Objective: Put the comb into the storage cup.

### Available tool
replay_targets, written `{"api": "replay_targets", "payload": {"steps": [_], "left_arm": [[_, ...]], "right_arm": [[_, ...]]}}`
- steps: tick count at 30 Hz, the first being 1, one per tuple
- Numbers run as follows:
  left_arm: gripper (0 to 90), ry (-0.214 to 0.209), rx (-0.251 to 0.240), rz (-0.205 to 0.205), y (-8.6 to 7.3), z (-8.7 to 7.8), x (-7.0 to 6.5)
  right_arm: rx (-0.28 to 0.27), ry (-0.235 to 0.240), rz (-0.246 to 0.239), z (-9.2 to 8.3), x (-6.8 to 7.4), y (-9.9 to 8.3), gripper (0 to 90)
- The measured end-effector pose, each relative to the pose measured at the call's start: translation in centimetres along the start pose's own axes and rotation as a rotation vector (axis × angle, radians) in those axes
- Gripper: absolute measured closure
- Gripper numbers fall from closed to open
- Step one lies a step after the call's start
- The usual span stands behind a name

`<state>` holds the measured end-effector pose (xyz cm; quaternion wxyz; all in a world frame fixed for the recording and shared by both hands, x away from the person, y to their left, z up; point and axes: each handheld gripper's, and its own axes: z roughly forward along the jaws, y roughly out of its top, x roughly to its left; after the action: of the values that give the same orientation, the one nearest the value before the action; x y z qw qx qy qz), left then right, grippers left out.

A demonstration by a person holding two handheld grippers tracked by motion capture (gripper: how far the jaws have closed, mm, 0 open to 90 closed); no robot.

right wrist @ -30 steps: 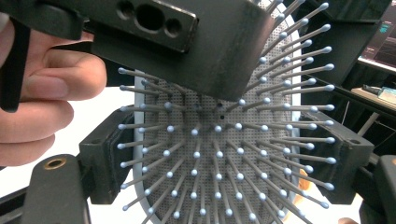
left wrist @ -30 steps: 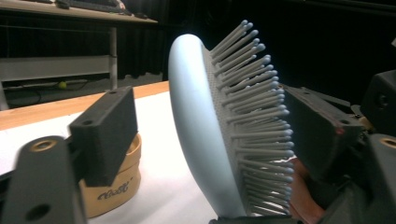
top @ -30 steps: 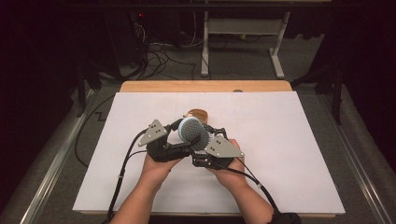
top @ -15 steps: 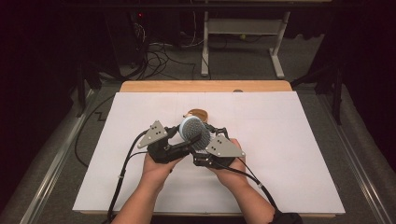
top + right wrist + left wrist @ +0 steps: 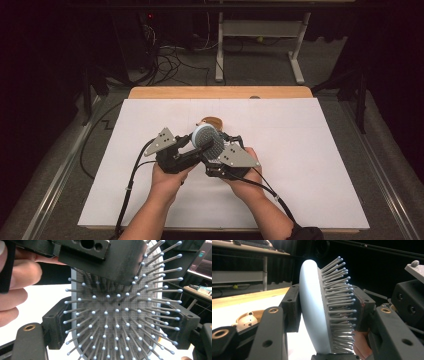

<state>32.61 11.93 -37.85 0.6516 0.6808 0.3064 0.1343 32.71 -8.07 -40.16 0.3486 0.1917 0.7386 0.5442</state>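
We held the hairbrush (image 5: 206, 138) off the counter (image 5: 320, 165), above its middle and just in front of the small bear-shaped wooden piece (image 5: 212, 121). The left hand-held gripper (image 5: 199, 148) had just been closing its jaws, and in the left gripper view they clamped the brush head (image 5: 317, 312) front to back: one pad against the smooth pale-blue back, the other pressing into the tips of the bristles (image 5: 339, 302). The right hand-held gripper (image 5: 216, 155) grasped the same head across its width, a pad on either edge in the right gripper view (image 5: 117, 322), bristles facing its camera.

We judged this to be a handover in mid-step, with both grippers on the brush at once. The next move, as we read it, called for the right jaws to let go only once the left grip proved firm, since bristles give under pressure and the head could twist or slip out.
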Motion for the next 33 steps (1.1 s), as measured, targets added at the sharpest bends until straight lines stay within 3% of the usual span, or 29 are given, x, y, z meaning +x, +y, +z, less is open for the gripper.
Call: {"api": "replay_targets", "payload": {"steps": [26, 33], "left_arm": [[55.7, 0.037, -0.009, 0.019, 0.4, -0.19, -0.49], [55.9, 0.041, -0.008, 0.024, 0.36, -0.23, -0.55]], "right_arm": [[0.022, -0.038, -0.02, 0.28, 0.4, 0.71, 19.7], [0.017, -0.024, -0.006, 0.2, 0.3, 0.76, 18.6]]}}
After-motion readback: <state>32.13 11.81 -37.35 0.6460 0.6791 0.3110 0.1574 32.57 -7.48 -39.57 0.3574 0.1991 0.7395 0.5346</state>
